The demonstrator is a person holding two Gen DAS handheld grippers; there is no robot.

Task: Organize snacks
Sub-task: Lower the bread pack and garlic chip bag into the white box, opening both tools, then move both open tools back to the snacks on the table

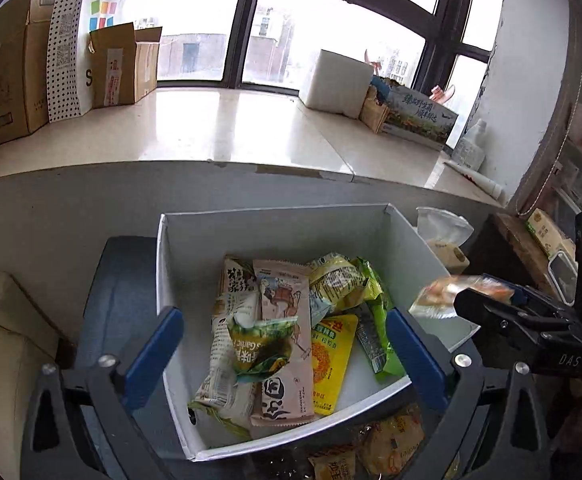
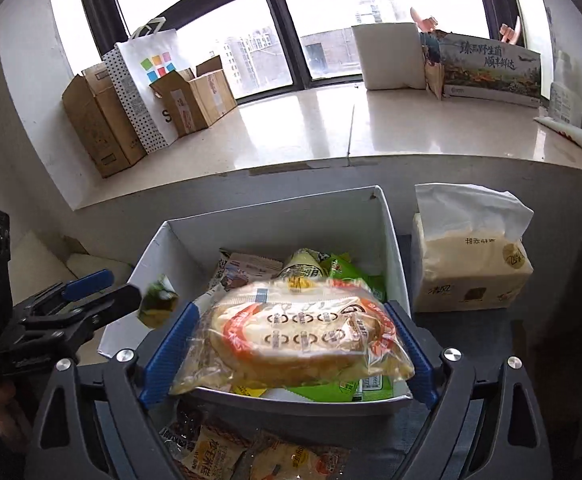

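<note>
Both grippers, L (image 1: pixel 285 354) & R (image 2: pixel 287 350), are hovering over the white box (image 1: pixel 275 224) (walls close), jaws spread wide; clear-wrapped bread pack (image 2: pixel 291 344) and green packet (image 1: pixel 261 346) are lying loose between the pads.

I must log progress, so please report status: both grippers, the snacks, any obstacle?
Left gripper open, small green foil packet loose between its jaws. Right gripper wide open, clear orange-printed bread bag between. Both over white cardboard box. Nothing in the way.

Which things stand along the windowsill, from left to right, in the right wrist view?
Brown cardboard boxes → white paper bag with coloured squares → open brown cardboard carton → plain white box → long printed box with a landscape picture.
</note>
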